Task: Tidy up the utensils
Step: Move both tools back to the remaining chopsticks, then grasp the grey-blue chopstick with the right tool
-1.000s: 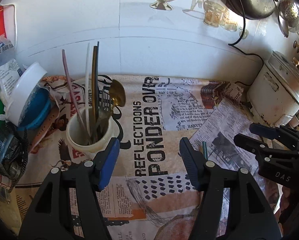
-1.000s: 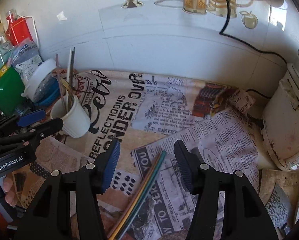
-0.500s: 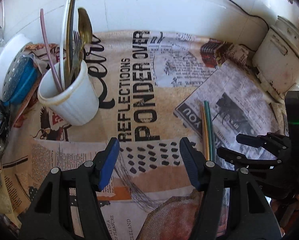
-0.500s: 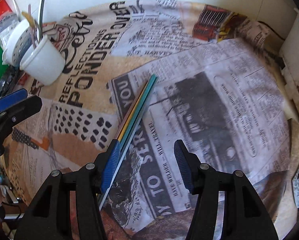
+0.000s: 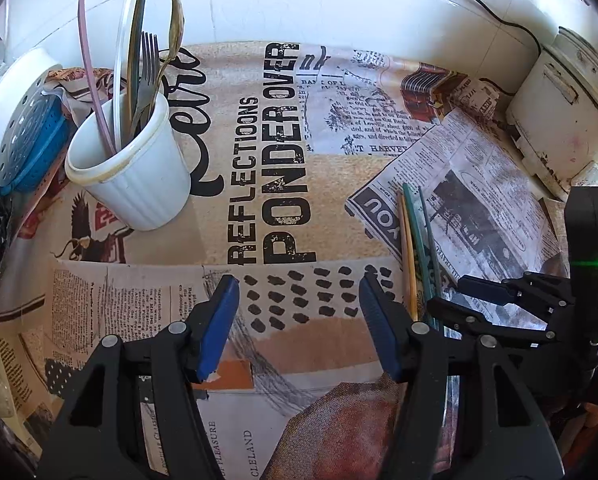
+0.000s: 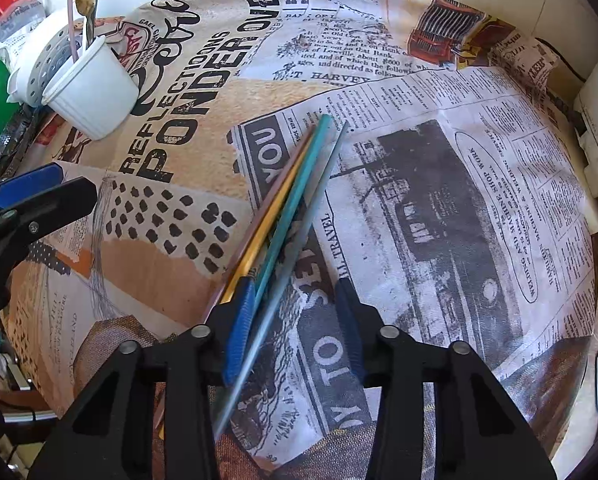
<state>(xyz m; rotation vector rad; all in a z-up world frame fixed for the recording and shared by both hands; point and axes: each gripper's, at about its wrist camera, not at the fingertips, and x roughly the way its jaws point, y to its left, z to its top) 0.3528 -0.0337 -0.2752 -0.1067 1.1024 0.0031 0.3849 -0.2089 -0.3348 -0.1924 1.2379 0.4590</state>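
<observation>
A white ribbed cup (image 5: 133, 176) stands at the left and holds a fork, a gold spoon and several sticks; it also shows in the right wrist view (image 6: 93, 94). Several loose chopsticks (image 6: 287, 204), gold, teal and grey-blue, lie side by side on the newspaper-print cloth; they also show in the left wrist view (image 5: 417, 240). My right gripper (image 6: 295, 324) is open and low over their near ends, the grey-blue stick between its jaws. My left gripper (image 5: 299, 320) is open and empty above the cloth, between the cup and the chopsticks.
A white rice cooker (image 5: 563, 120) stands at the far right with its black cord on the tiled wall. A white perforated lid on a blue container (image 5: 23, 136) and other clutter sit left of the cup. The patterned cloth (image 5: 283, 168) covers the table.
Both grippers have tilted down toward the table. My right gripper has dropped closer to the chopsticks, now straddling the grey-blue one. The left gripper pulled back from the cup.
</observation>
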